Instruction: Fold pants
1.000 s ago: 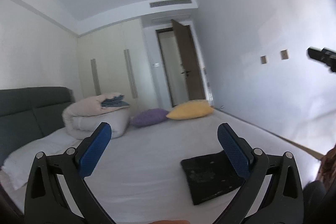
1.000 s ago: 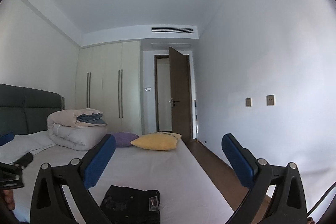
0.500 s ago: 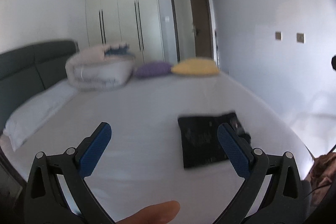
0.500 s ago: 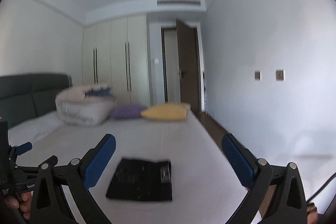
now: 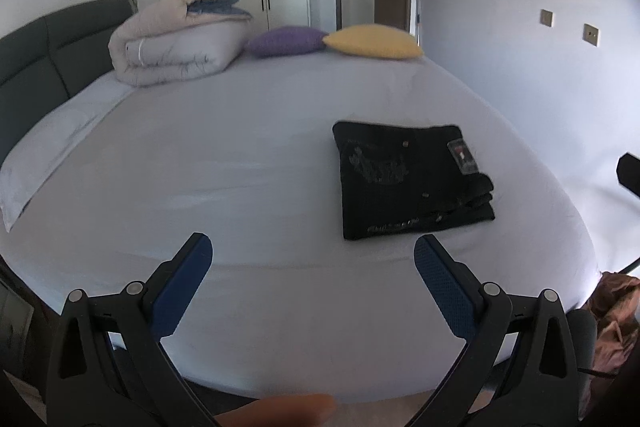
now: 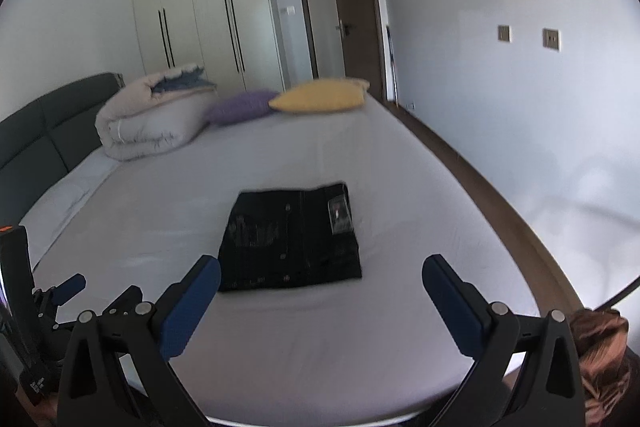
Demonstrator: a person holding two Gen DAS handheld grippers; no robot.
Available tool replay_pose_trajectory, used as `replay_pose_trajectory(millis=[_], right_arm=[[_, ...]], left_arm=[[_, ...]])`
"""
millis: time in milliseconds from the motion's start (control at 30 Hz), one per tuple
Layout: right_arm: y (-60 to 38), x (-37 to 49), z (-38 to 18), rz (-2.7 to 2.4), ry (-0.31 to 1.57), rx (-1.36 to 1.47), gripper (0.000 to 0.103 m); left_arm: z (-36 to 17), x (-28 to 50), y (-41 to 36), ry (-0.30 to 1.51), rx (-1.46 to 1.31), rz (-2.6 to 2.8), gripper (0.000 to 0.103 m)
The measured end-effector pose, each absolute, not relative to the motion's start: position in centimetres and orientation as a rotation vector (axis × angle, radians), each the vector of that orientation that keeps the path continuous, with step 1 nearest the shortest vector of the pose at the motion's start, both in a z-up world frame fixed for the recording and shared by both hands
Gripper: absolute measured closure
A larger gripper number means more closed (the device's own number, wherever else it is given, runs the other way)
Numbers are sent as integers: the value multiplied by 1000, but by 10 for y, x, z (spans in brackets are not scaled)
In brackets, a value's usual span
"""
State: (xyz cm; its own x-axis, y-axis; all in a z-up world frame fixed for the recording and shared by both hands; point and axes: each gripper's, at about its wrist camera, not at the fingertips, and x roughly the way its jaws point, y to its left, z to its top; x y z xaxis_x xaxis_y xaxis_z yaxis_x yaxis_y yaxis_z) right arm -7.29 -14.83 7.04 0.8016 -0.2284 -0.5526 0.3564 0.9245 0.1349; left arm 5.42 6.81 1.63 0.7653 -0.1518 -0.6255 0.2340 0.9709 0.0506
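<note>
Black pants [image 5: 408,179] lie folded into a compact rectangle on the white bed sheet [image 5: 240,163], toward the bed's near right part; the same pants [image 6: 292,239] sit centred in the right wrist view. My left gripper [image 5: 312,259] hovers open above the sheet, short of the pants and to their left, holding nothing. My right gripper [image 6: 320,279] is open too, just short of the pants' near edge, with nothing between its blue pads. The left gripper [image 6: 60,295] shows at the left edge of the right wrist view.
A rolled duvet [image 5: 176,39], a purple pillow [image 5: 284,41] and a yellow pillow [image 5: 372,41] sit at the far end. A dark headboard [image 5: 44,55] lines the left. Brown cloth [image 6: 600,351] lies off the bed's near right corner. A fingertip [image 5: 288,409] shows at the bottom.
Both cameras have tilted down from the ceiling and walls toward the bed. The folded pants now sit higher and larger in both views; both grippers stayed open.
</note>
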Motion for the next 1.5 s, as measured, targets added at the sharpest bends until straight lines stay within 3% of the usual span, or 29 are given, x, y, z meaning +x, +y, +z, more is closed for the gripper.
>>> replay_pose_trajectory(millis=[567, 1500], right_arm=[[-142, -50, 34, -327, 698, 226, 0], [-139, -50, 21, -316, 745, 241, 0]], left_arm=[[-12, 76, 72, 735, 115, -211, 0], [-27, 79, 68, 767, 108, -227, 0]])
